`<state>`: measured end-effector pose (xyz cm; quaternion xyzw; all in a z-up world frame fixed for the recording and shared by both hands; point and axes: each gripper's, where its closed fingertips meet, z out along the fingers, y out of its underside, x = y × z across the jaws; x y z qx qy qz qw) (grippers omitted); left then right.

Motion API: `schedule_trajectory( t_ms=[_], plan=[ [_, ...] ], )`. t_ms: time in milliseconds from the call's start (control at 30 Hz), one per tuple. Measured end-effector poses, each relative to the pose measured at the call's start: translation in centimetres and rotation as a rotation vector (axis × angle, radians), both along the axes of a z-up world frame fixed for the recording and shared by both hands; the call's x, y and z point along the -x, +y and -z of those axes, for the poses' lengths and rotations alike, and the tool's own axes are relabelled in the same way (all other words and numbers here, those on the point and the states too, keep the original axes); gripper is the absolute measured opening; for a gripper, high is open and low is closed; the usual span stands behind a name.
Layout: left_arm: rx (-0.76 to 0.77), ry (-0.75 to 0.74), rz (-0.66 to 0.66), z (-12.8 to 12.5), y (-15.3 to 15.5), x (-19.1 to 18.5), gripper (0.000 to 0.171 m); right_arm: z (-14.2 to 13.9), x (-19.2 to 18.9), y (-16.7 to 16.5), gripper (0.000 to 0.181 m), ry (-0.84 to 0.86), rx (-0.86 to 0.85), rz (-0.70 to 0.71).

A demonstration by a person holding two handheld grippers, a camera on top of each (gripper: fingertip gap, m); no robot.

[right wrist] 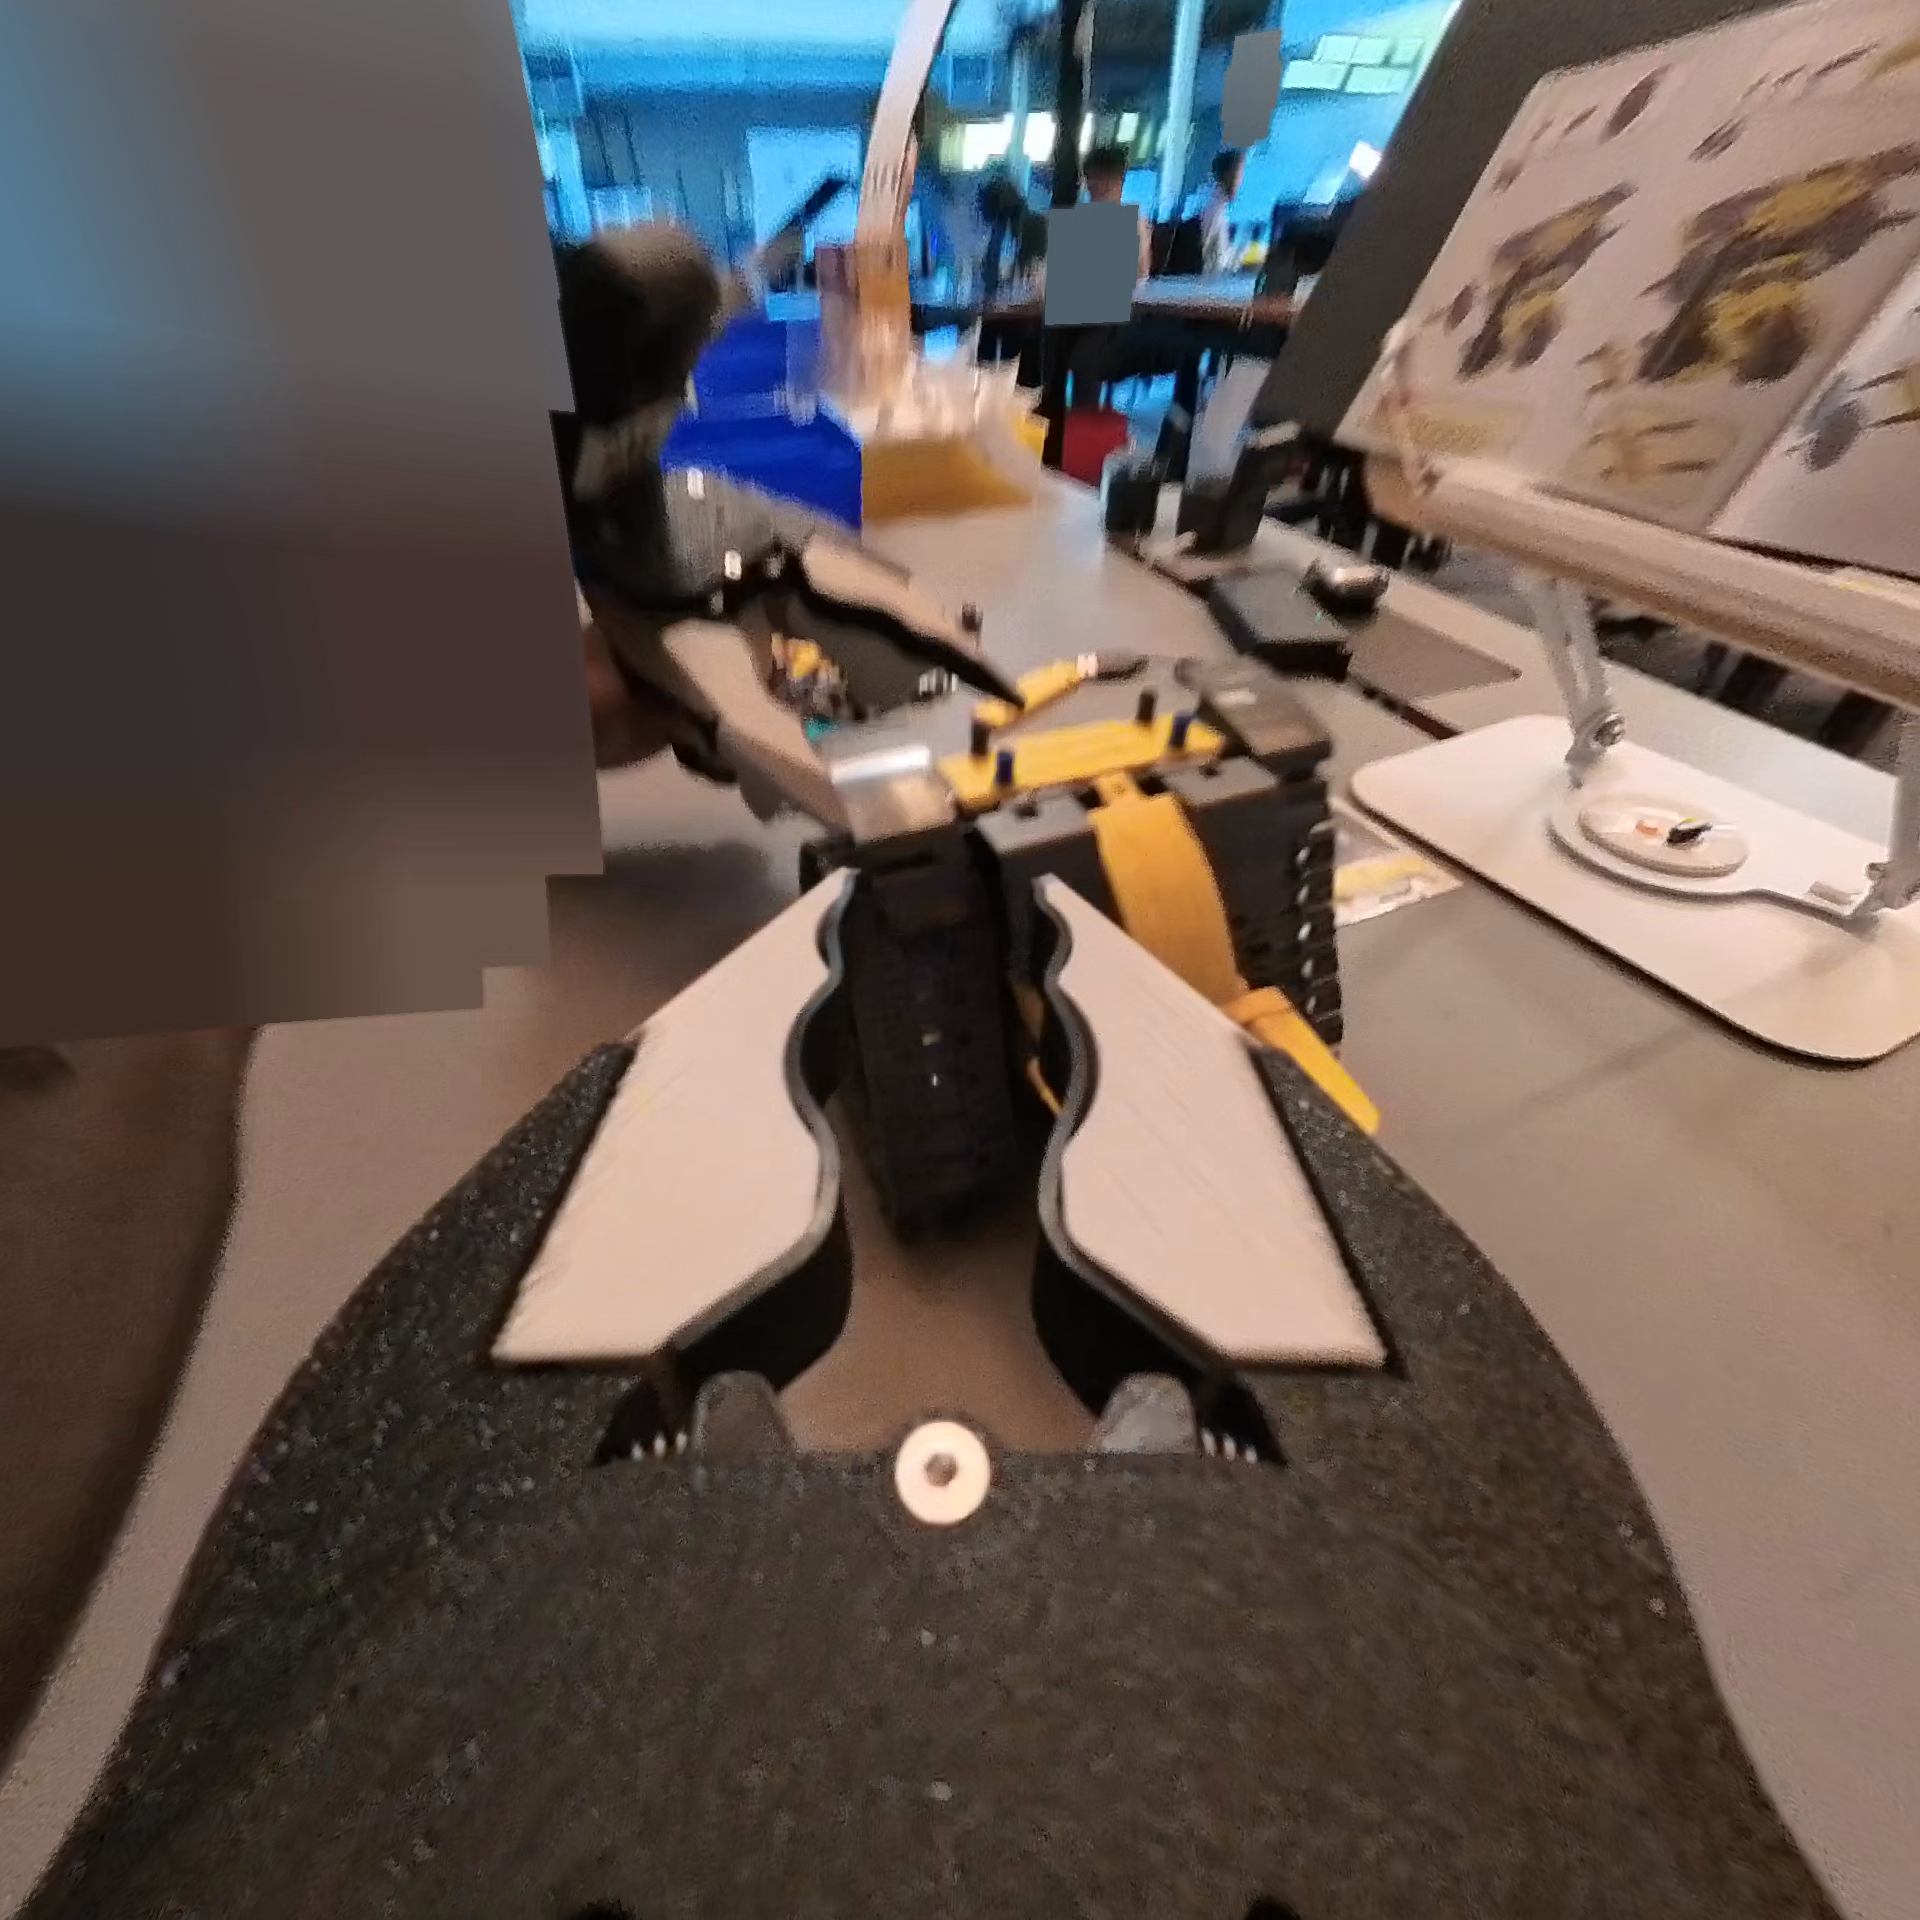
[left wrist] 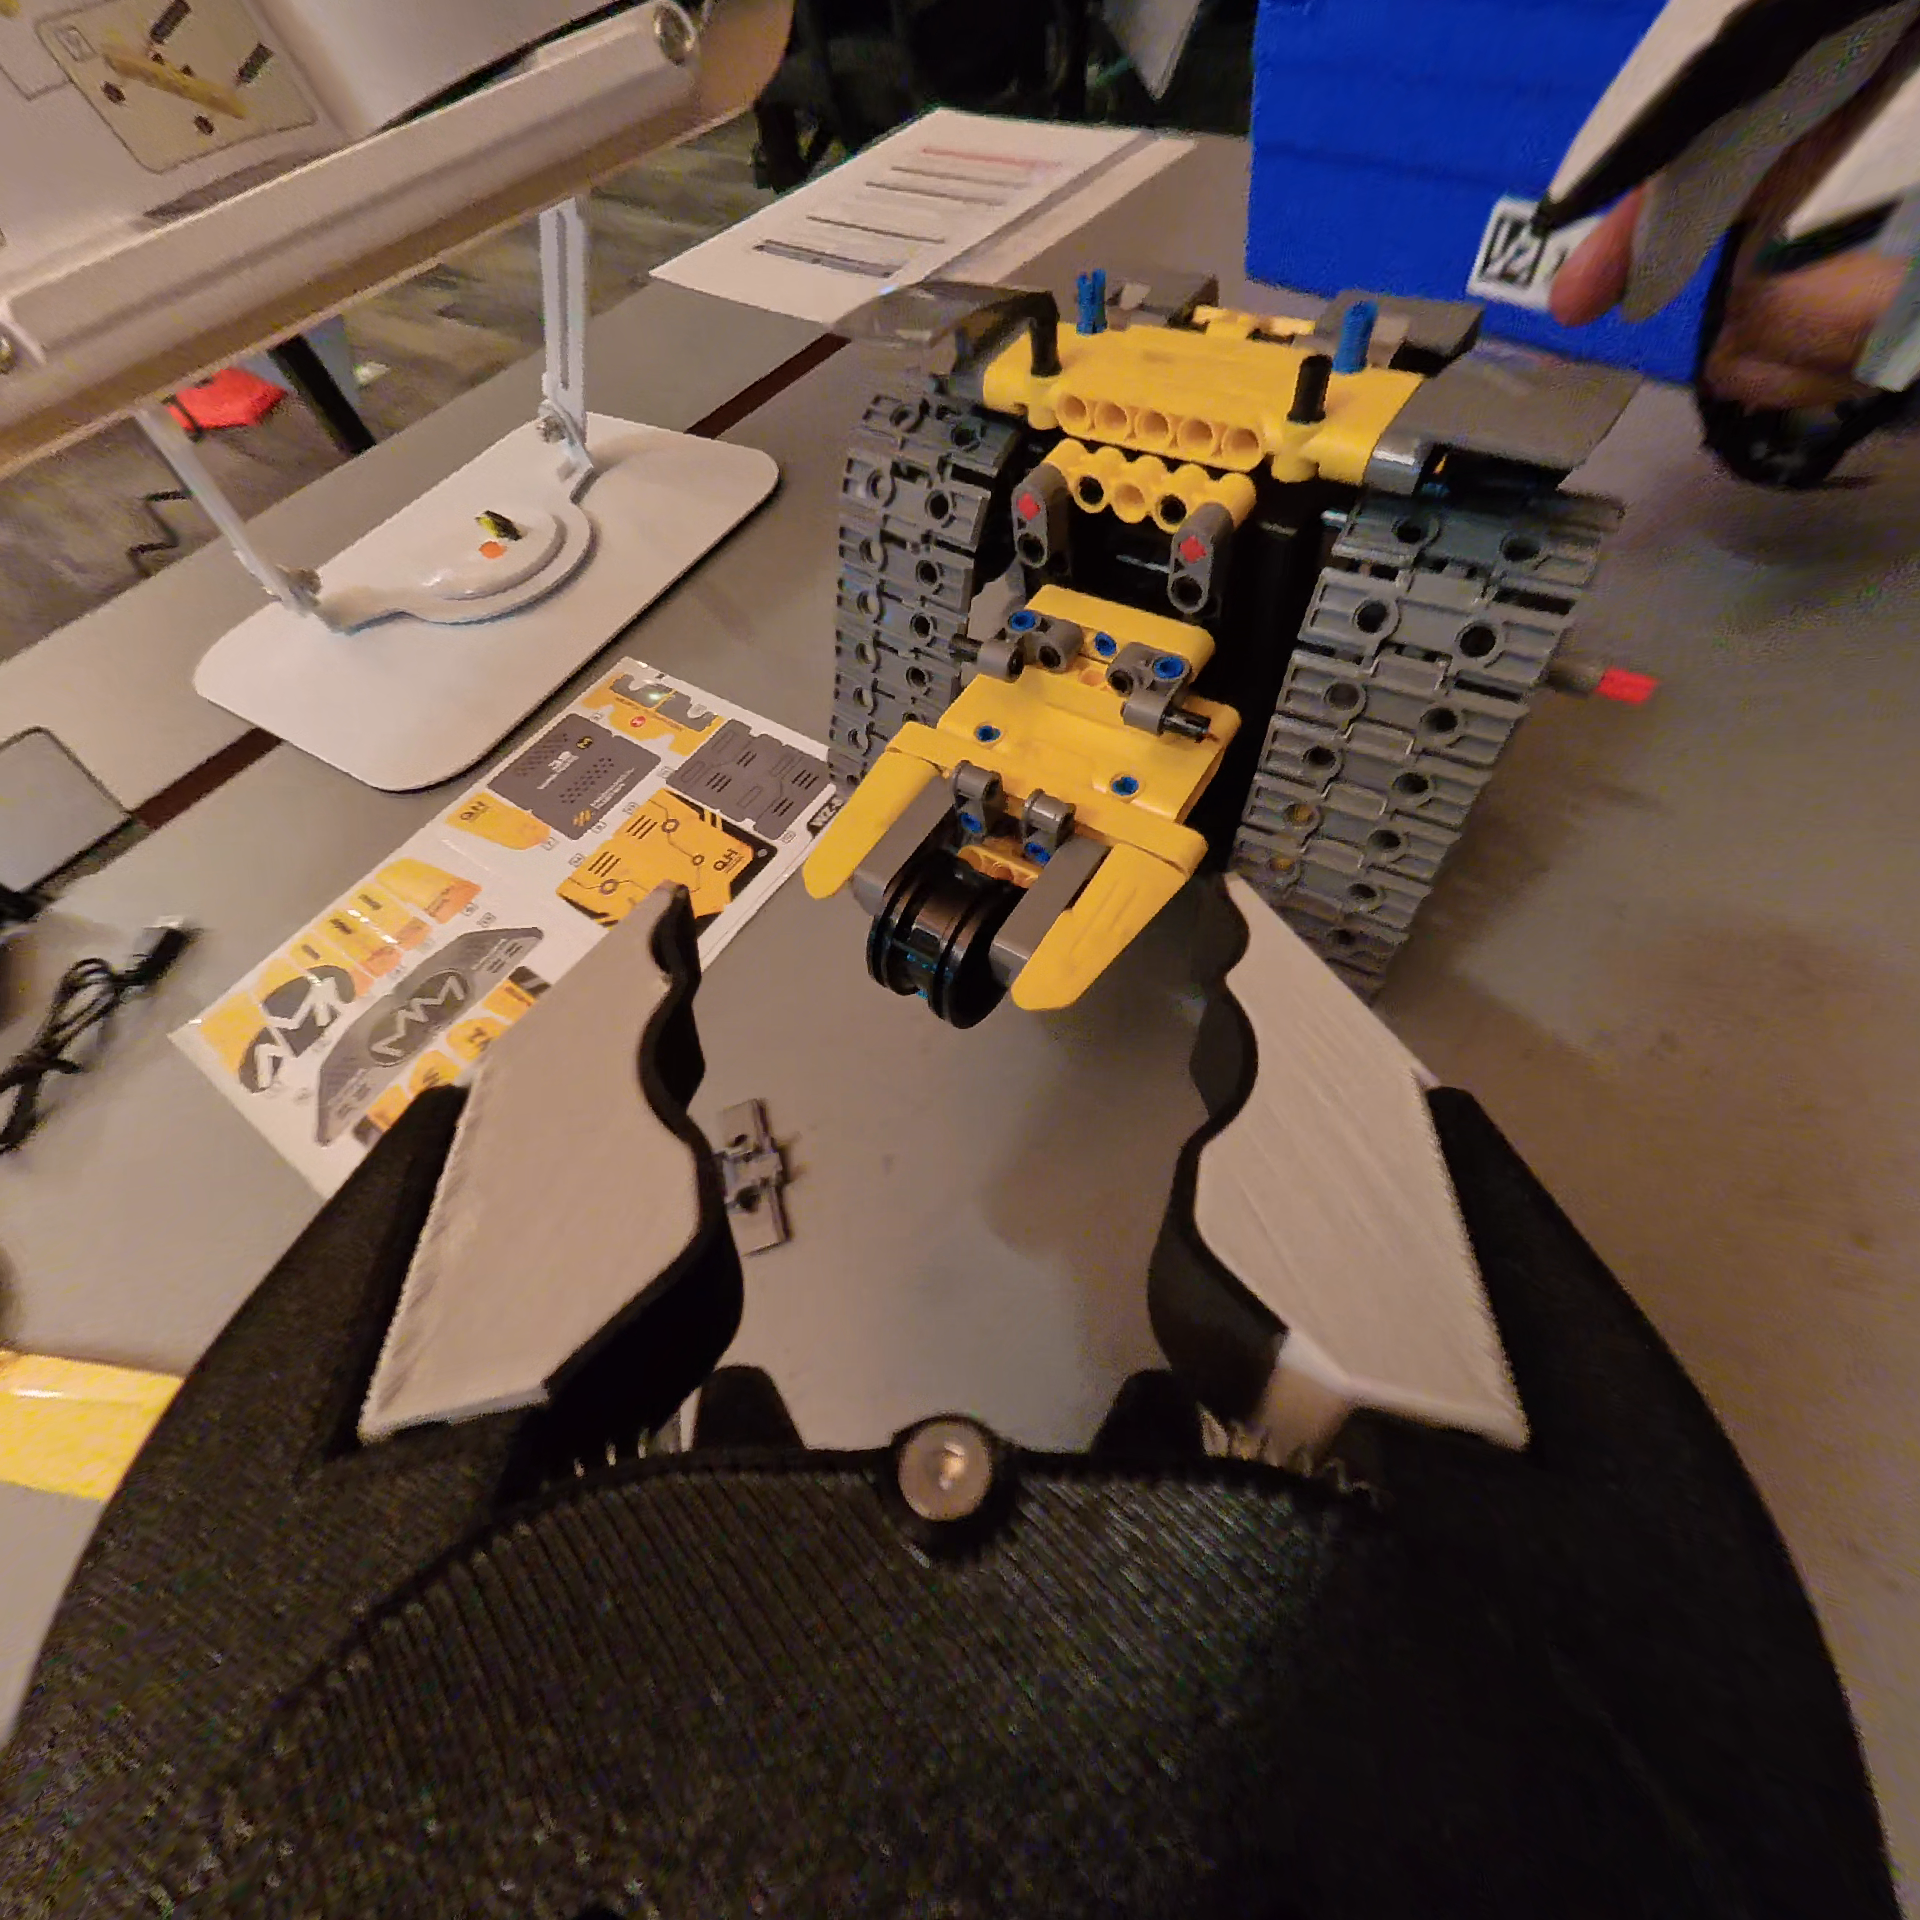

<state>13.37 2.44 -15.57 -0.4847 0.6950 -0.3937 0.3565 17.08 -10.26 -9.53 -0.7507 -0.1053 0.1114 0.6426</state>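
Left gripper (left wrist: 951, 904) spread wide, holding nothing, hovering over grey table (left wrist: 1621, 1143). Going left to right in left wrist view: black cable (left wrist: 62, 997) at far left edge, white book stand (left wrist: 457, 644) with its flat base on table, sticker sheet (left wrist: 488, 914) lying flat partly under the left finger, small grey brick piece (left wrist: 753, 1174) loose on table between the fingers, close to the left one. Just ahead of the fingertips sits the yellow and grey tracked brick vehicle (left wrist: 1174, 644), its yellow front arm with a black wheel pointing at the camera. White paper sheet (left wrist: 925, 208) behind it, blue bin (left wrist: 1403, 156) at back right.

Right gripper (right wrist: 945, 894) at a middling gap, fingers either side of the vehicle's near dark track (right wrist: 930, 1049); contact unclear, picture blurred. Left gripper shows there too, over the vehicle's top left. Open instruction booklet (right wrist: 1662, 260) rests on the stand at right.
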Motion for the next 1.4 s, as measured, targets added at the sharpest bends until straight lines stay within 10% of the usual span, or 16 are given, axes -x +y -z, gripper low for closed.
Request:
schedule_trajectory(
  t_ms=[167,433,1400],
  plan=[
    [0.135,-0.016,0.039,-0.5,-0.6,0.0,0.094,-2.9,-4.0,-0.4,0.031,0.251,-0.165,0.124],
    [0.222,-0.017,0.067,-0.3,-0.9,-0.2,0.098,-0.1,-7.3,0.3,0.038,0.425,-0.067,0.239],
    [0.285,0.041,0.113,1.3,-1.1,-0.1,0.099,0.8,-8.2,0.5,0.033,0.058,-0.118,0.391]
  ],
)
